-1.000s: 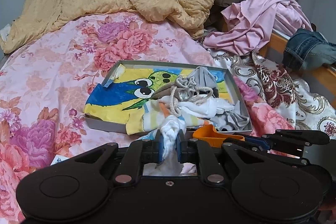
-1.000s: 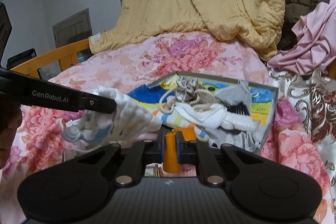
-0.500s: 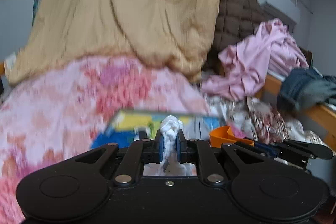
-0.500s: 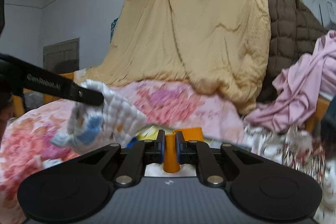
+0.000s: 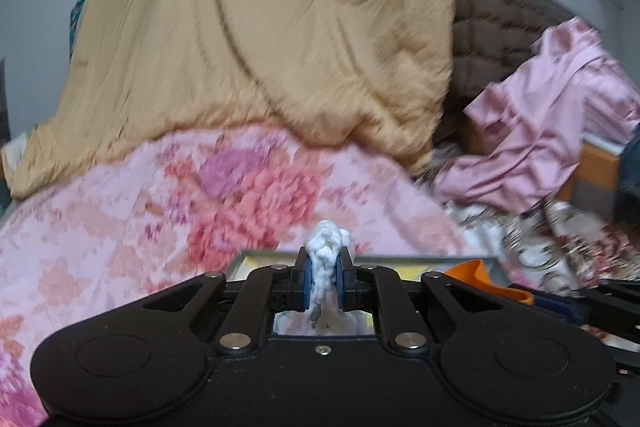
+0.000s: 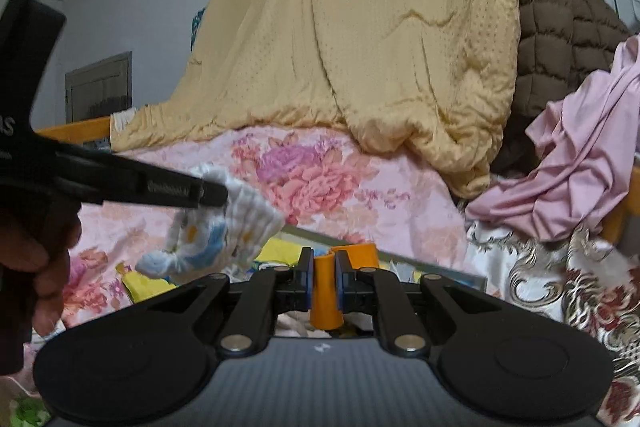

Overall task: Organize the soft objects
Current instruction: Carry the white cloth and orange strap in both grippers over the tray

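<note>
My left gripper (image 5: pixel 324 275) is shut on a white patterned cloth (image 5: pixel 327 259), held up above the bed. In the right wrist view the same cloth (image 6: pixel 224 231) hangs from the left gripper's tip, with blue and orange marks. My right gripper (image 6: pixel 324 283) is shut on an orange piece (image 6: pixel 325 295); it also shows in the left wrist view (image 5: pixel 476 273). The grey tray (image 5: pixel 400 261) with its colourful cloths is mostly hidden behind both grippers; its rim shows in the right wrist view (image 6: pixel 436 265).
A floral pink bedspread (image 5: pixel 160 219) covers the bed. A tan quilt (image 6: pixel 380 47), a brown puffer coat (image 6: pixel 560 27) and pink clothing (image 6: pixel 580 163) are piled at the back and right. A wooden bed rail (image 6: pixel 80 129) runs on the left.
Both grippers have lifted and tilted upward, each keeping its hold. The tray has dropped almost out of view and the back wall and quilt now fill the frames.
</note>
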`<state>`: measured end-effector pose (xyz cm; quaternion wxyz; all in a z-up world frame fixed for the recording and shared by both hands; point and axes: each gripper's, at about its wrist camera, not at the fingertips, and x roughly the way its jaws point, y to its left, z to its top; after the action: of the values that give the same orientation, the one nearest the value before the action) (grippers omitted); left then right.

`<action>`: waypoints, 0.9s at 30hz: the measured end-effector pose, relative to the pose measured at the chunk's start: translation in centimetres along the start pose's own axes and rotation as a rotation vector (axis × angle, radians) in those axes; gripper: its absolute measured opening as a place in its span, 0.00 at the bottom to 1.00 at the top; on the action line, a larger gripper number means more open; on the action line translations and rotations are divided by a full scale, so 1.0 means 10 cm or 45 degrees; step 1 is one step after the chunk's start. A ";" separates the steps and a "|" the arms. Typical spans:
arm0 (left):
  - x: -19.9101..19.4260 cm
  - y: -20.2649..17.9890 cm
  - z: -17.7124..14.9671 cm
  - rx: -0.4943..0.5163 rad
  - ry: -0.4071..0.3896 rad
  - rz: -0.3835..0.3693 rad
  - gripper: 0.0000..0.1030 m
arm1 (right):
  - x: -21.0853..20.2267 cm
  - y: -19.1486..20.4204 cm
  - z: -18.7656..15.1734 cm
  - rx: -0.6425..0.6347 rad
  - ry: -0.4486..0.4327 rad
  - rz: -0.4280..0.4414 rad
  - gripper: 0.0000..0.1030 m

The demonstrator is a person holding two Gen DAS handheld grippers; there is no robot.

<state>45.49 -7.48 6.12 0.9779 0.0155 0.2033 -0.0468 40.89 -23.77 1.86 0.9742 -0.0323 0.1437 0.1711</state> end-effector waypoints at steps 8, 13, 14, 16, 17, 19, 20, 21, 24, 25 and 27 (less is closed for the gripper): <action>0.33 0.13 -0.36 -0.074 0.185 -0.023 0.12 | 0.21 -0.12 -0.11 0.121 0.139 0.068 0.12; 0.35 0.17 -0.46 -0.142 0.272 -0.114 0.14 | 0.24 -0.13 -0.14 0.139 0.172 0.076 0.15; 0.34 0.17 -0.47 -0.147 0.277 -0.133 0.15 | 0.24 -0.13 -0.14 0.142 0.174 0.079 0.16; 0.33 0.17 -0.48 -0.154 0.285 -0.144 0.15 | 0.24 -0.13 -0.14 0.142 0.175 0.077 0.17; 0.33 0.18 -0.49 -0.157 0.289 -0.147 0.16 | 0.24 -0.13 -0.14 0.141 0.175 0.077 0.18; 0.33 0.20 -0.49 -0.172 0.297 -0.152 0.18 | 0.24 -0.13 -0.14 0.141 0.175 0.075 0.19; 0.32 0.21 -0.50 -0.181 0.299 -0.150 0.18 | 0.24 -0.14 -0.14 0.140 0.175 0.071 0.20; 0.32 0.22 -0.50 -0.192 0.303 -0.150 0.18 | 0.24 -0.14 -0.14 0.142 0.175 0.067 0.20; 0.31 0.23 -0.50 -0.203 0.313 -0.145 0.21 | 0.23 -0.17 -0.13 0.157 0.174 0.061 0.22; 0.31 0.23 -0.50 -0.200 0.310 -0.146 0.22 | 0.22 -0.18 -0.12 0.159 0.173 0.057 0.22; 0.29 0.23 -0.49 -0.196 0.306 -0.143 0.23 | 0.21 -0.19 -0.12 0.159 0.169 0.048 0.23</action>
<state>46.40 -5.21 0.49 0.9406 -0.0653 0.3224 -0.0836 43.12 -25.02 0.14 0.9593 0.0197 0.2190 0.1774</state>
